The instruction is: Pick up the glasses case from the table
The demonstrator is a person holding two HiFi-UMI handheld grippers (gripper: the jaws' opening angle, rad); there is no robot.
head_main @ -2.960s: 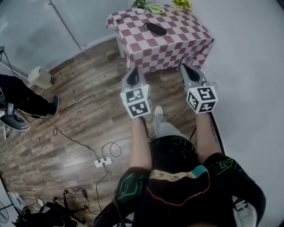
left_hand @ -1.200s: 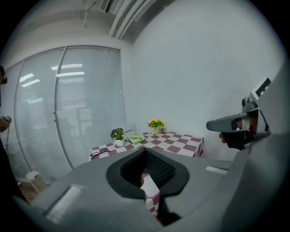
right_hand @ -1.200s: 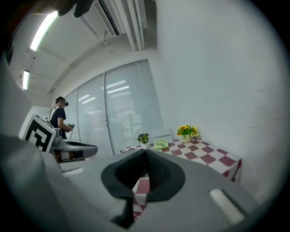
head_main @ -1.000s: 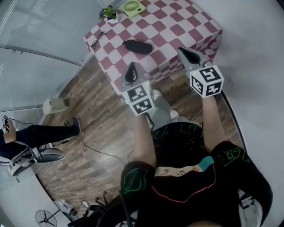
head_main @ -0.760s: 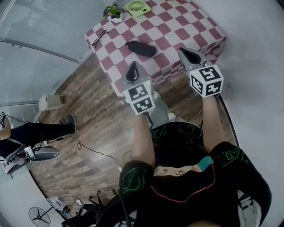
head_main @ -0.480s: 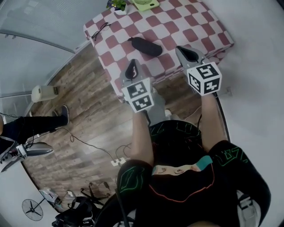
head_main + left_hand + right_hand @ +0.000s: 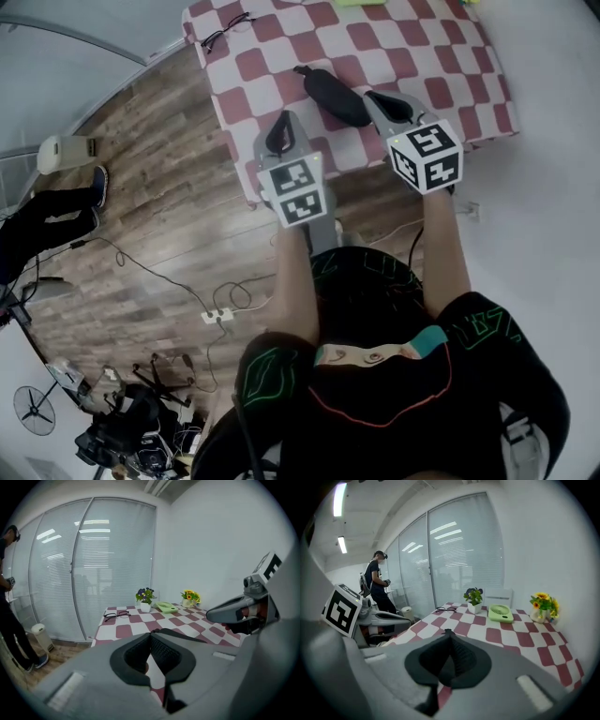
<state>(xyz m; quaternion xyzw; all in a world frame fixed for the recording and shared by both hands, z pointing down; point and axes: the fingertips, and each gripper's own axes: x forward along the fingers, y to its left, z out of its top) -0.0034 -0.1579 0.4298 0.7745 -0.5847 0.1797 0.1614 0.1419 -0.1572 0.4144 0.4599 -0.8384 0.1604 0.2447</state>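
The black glasses case (image 7: 333, 94) lies on the red-and-white checked table (image 7: 441, 56), near its front edge. My left gripper (image 7: 284, 117) hovers over that edge, just left of and nearer than the case, jaws shut and empty. Close to the case's right end is my right gripper (image 7: 377, 97), also shut with nothing in it. In the left gripper view the case (image 7: 187, 636) shows as a low dark sliver behind the shut left gripper (image 7: 151, 634). The right gripper view shows its shut jaws over the cloth; the case is hidden there.
Black spectacles (image 7: 225, 30) lie at the table's far left. A potted plant (image 7: 474, 599), a green fan (image 7: 500, 612) and yellow flowers (image 7: 541, 606) stand at the far edge. Another person (image 7: 377, 583) stands by the glass wall. Cables (image 7: 216, 314) trail on the wood floor.
Both grippers have come forward and down from over the floor to the table's front edge. The table and case now sit much closer. Both jaws stayed shut.
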